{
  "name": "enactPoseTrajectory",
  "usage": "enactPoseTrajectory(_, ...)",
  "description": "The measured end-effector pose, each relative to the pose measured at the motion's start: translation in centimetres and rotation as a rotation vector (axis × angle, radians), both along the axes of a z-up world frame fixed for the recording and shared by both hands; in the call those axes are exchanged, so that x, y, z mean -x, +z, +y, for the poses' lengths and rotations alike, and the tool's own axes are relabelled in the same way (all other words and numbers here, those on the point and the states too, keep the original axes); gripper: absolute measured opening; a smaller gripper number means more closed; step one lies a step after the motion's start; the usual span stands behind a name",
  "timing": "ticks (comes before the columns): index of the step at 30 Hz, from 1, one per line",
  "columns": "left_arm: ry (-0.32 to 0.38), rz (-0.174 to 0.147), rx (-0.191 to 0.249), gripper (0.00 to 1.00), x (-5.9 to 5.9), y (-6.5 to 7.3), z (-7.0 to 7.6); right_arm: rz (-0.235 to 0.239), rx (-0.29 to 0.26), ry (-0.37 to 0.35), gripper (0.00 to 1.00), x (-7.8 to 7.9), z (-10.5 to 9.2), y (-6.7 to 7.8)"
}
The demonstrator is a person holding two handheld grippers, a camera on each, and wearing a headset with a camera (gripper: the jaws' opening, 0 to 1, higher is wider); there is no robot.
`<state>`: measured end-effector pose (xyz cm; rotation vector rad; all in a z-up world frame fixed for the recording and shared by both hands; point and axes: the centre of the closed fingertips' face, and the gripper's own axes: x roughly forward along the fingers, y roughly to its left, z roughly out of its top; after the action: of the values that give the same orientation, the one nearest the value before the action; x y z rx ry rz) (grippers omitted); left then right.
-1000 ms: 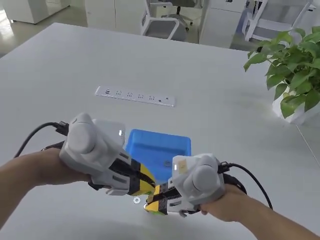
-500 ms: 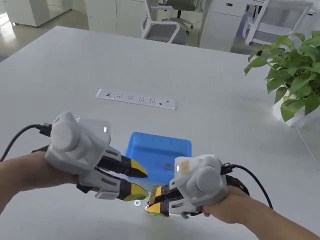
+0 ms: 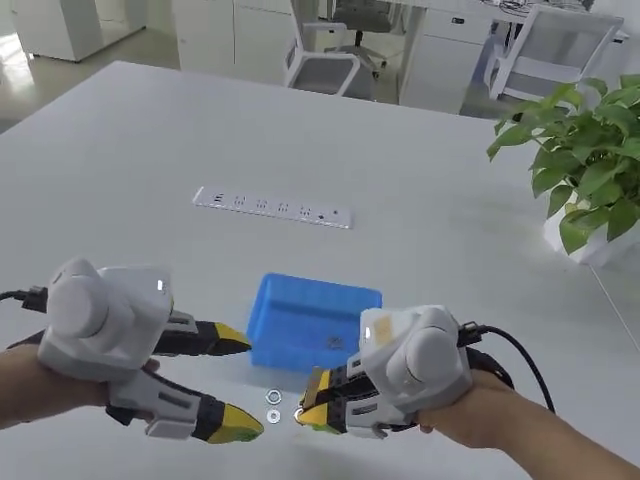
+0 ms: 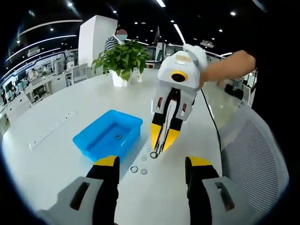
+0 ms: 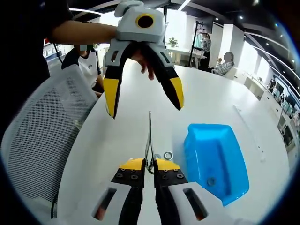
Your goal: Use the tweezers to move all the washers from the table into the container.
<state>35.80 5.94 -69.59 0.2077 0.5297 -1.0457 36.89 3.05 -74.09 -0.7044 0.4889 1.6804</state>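
Right gripper view: right gripper point(image 5: 149, 165) clamps tweezers point(image 5: 149, 133); fingers of left gripper point(image 5: 144, 108) gape, empty.

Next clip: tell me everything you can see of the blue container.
The blue container is a shallow rectangular tray with rounded corners and an open top, plastic by its look. It sits flat on the white table. One washer lies on its floor. Loose washers lie on the table just off its near side, not touching it.
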Motion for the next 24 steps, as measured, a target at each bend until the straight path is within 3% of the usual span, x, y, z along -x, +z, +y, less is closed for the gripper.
enactPoseTrajectory(8, 0.057, -0.023, 0.035, 0.69, -0.7, 0.7, 0.7, -0.016, -0.031, -0.015, 0.08, -1.7, 0.1, 2.2)
enactPoseTrajectory(11, 0.067, -0.017, 0.041, 0.7, -0.9, 0.7, 0.9, -0.025, -0.044, -0.023, 0.08, -2.6, 0.3, 2.9)
enactPoseTrajectory(24, 0.101, -0.04, 0.059, 0.73, -1.4, 1.3, 1.3, -0.073, -0.067, -0.044, 0.08, -6.8, 0.9, 3.5)
